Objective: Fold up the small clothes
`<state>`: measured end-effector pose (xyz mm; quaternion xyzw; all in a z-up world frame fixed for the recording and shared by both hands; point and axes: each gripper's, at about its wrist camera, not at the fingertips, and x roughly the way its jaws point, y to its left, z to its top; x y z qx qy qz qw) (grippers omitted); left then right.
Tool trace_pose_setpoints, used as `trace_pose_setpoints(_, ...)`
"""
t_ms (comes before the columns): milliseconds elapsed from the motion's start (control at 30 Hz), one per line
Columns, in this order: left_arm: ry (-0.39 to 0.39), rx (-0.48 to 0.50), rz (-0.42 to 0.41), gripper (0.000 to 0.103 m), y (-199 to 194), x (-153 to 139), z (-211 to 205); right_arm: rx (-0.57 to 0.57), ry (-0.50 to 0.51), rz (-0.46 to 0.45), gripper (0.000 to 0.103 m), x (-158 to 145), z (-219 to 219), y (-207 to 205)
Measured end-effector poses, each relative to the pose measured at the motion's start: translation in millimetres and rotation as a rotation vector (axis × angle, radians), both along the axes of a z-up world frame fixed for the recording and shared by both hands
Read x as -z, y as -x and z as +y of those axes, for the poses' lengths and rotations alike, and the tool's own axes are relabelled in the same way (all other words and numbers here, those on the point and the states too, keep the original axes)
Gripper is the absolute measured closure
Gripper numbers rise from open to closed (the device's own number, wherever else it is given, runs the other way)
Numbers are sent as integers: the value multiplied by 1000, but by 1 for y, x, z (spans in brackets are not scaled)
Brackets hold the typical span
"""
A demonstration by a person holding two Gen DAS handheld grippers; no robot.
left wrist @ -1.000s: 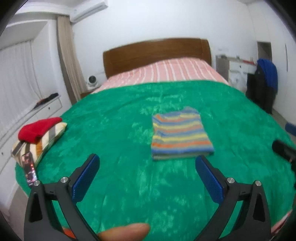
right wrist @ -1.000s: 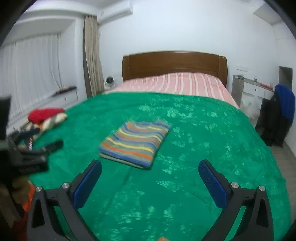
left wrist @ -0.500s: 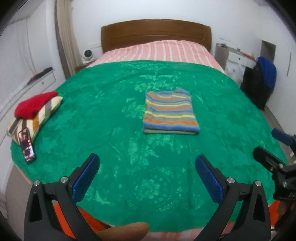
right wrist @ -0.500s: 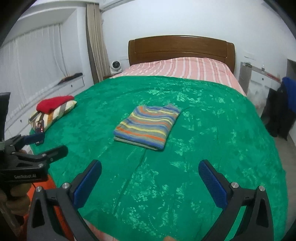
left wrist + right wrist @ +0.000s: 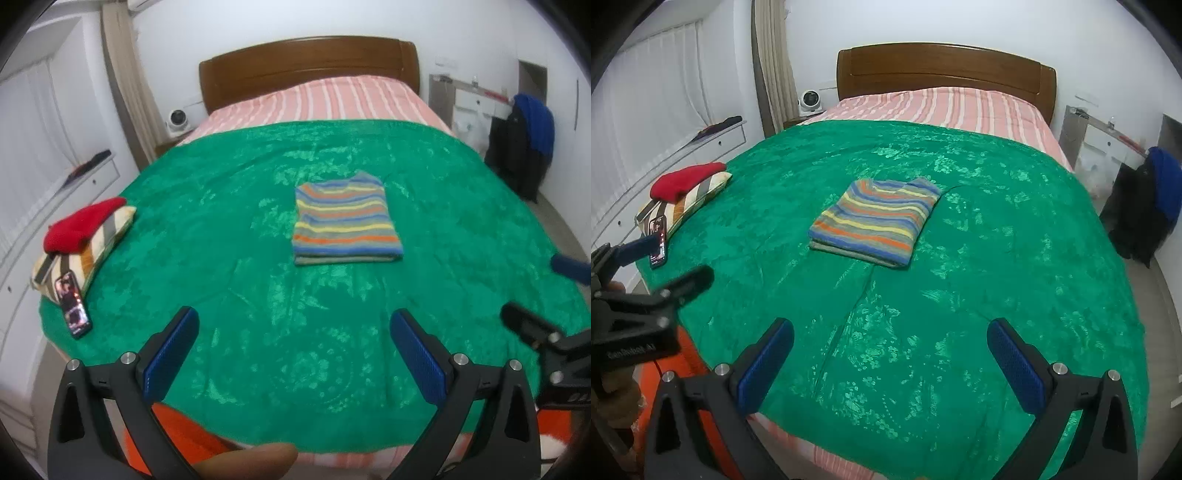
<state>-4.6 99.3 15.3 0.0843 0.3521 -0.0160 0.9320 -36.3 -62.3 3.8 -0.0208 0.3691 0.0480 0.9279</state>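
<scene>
A: What's the overall picture?

B: A bed with a green blanket (image 5: 221, 229) spread over it fills both views. Near its middle lies a striped sweater (image 5: 345, 221), folded into a neat rectangle with the fold edges stacked at the near side.

A: So the fold is done?

B: It looks finished to me: no sleeves or loose corners stick out, and nothing is touching it. At the left edge of the blanket there's a striped folded garment (image 5: 88, 251) with a folded red garment (image 5: 83, 225) on top, so I judge that to be the finished pile.

A: Anything left?

B: Possibly carrying the sweater over to that pile. I see no unfolded clothes on the bed. A phone (image 5: 72, 303) leans against the pile, nothing more.

A: And the tools?

B: The left gripper (image 5: 293, 354) hangs over the foot of the bed, jaws spread wide, holding nothing. The right gripper (image 5: 890, 362) is the same: wide apart, empty, well short of the sweater.
</scene>
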Motion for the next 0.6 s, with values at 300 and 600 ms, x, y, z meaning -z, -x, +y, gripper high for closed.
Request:
trace_pose_setpoints(300, 9, 43, -21, 0, 11, -19, -7, 9, 38, -80, 0, -49, 13, 22)
trace_pose_setpoints(600, 43, 51, -21, 0, 9, -11, -3, 77, 44, -19, 0, -27, -3, 14)
